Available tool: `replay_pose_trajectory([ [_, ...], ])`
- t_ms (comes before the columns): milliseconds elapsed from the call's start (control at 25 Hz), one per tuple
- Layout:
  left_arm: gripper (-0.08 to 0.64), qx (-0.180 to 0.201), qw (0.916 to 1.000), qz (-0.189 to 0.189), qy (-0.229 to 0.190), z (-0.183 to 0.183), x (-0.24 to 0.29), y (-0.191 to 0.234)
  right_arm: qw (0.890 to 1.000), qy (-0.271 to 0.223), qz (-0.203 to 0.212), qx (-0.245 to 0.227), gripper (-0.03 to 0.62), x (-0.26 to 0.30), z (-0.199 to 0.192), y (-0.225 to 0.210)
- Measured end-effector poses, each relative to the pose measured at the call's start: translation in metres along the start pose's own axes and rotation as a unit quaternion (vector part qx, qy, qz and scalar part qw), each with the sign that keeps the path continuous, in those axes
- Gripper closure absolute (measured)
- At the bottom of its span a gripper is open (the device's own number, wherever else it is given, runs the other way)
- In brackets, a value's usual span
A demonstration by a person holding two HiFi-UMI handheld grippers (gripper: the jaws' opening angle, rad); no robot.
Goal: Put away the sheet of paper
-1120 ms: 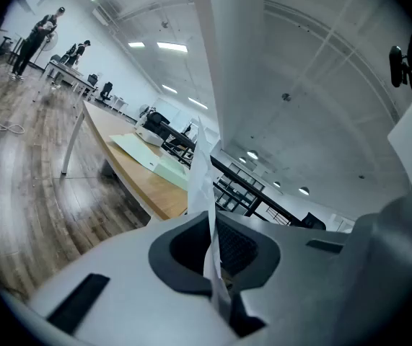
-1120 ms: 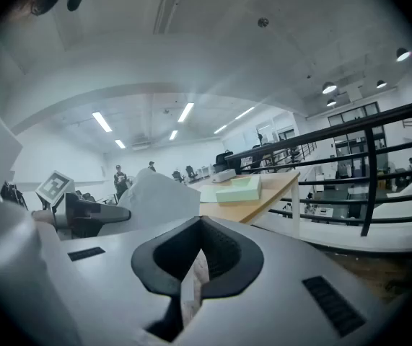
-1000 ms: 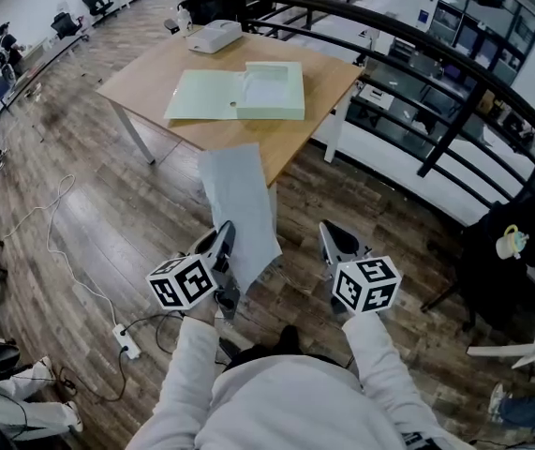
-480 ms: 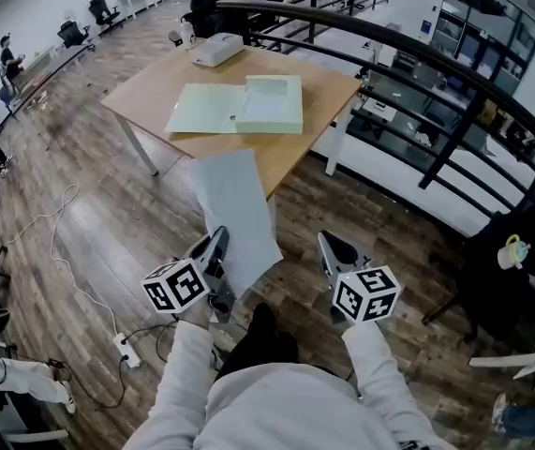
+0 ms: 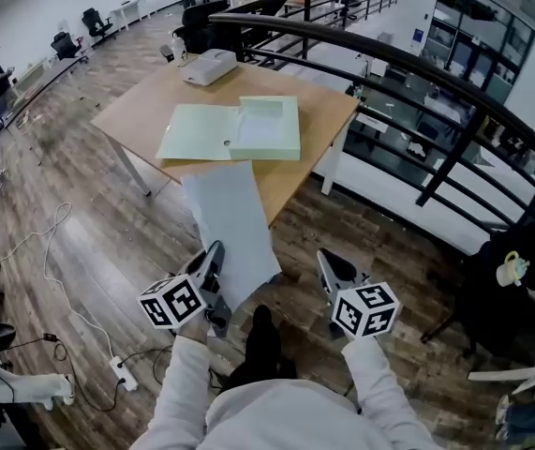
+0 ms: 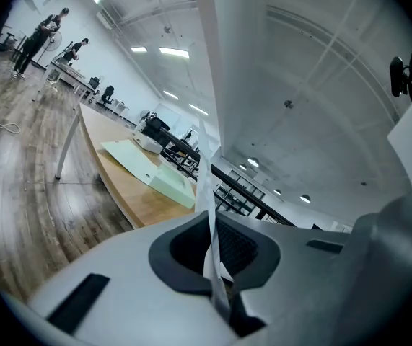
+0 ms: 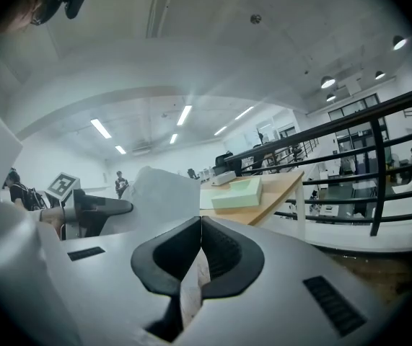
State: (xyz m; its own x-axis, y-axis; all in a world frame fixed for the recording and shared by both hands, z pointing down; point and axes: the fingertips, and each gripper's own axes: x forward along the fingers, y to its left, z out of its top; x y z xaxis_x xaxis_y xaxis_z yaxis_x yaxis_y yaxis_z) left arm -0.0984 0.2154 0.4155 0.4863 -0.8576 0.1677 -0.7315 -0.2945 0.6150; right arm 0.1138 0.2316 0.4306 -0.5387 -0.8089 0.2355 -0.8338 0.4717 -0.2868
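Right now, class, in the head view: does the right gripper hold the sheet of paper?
No: the sheet of paper sits clamped in the left gripper, while the right gripper stands apart from it.

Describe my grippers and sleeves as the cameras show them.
The left gripper and right gripper are alike: pale grey moulded bodies, dark ribbed pads on the jaws, and a white cube with black square markers behind each. No cables show on them. The sleeves are light grey, loose.
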Motion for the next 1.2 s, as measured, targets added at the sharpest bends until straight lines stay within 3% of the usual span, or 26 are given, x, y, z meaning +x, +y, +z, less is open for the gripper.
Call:
replay_pose_trajectory([
  [800, 0.543, -0.014, 0.9995, -0.025, 0.012, 0.121, 0.140, 0.103, 1.000, 0.003, -0.014, 0.003, 0.565, 0.201, 0.071, -0.039],
  [1200, 0.543, -0.016, 0.9986, -0.049, 0.014, 0.156, 0.172, 0.124, 0.999, 0.009, -0.030, -0.006, 0.565, 0.243, 0.087, -0.043],
])
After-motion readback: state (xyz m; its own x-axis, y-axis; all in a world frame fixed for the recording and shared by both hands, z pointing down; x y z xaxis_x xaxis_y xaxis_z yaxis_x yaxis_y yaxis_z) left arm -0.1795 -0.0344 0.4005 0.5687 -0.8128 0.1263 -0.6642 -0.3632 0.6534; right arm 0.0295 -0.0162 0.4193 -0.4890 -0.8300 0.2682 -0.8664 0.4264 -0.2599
